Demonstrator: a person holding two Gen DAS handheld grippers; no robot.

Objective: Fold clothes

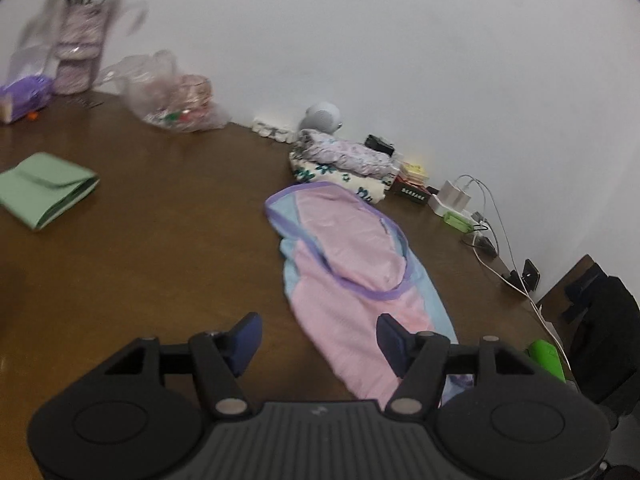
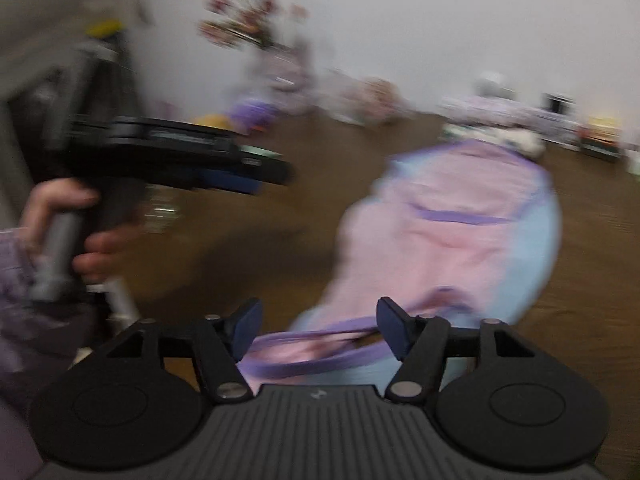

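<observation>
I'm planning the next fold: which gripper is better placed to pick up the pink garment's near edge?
Probably right: it is open with the garment's purple hem between its fingers.

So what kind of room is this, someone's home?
Probably a home: a wooden table against a plain wall, with a flower vase, folded clothes and plugged-in chargers along the back edge.

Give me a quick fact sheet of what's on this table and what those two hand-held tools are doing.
surface: brown wooden table
main garment: pink garment with blue sides and purple trim, lying loose
folded items: green cloth; patterned stack by the wall
left gripper: fingers apart, nothing between them
right gripper: fingers apart, over the garment's purple edge
view quality: right view blurred
</observation>
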